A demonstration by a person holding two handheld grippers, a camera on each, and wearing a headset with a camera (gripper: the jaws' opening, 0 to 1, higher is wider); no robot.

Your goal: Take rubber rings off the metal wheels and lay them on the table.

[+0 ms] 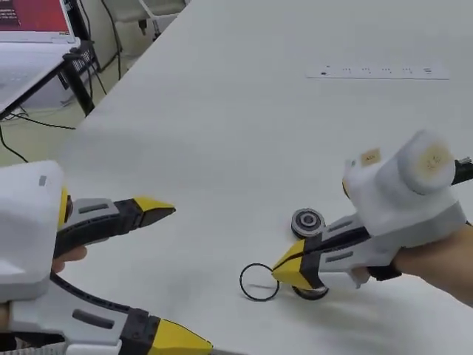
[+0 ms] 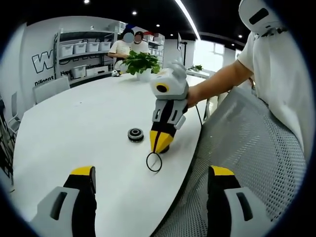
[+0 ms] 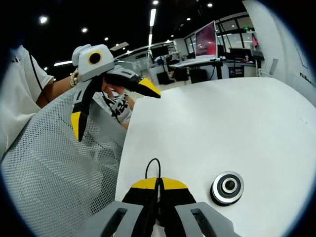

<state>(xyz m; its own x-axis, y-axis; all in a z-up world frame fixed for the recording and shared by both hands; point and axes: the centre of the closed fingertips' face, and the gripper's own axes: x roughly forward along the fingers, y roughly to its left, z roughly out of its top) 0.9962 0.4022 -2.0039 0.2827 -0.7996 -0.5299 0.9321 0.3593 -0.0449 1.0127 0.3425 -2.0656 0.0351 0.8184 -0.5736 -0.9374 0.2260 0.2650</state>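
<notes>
Laying-down step rn imo: right tongs point(image 1: 279, 272) clenched on a rubber ring point(image 1: 259, 282) that sticks out just past their tips, low over the worktop point(image 1: 222, 111), left tongs point(image 1: 176, 277) spread w/ nothing in them; next prob let go, then go for the wheel point(image 1: 307, 222) beside the right tongs.

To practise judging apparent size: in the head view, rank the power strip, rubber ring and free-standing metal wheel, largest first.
1. power strip
2. rubber ring
3. metal wheel, close to the ring; the ring lies nearer the camera, so unsure.
</notes>
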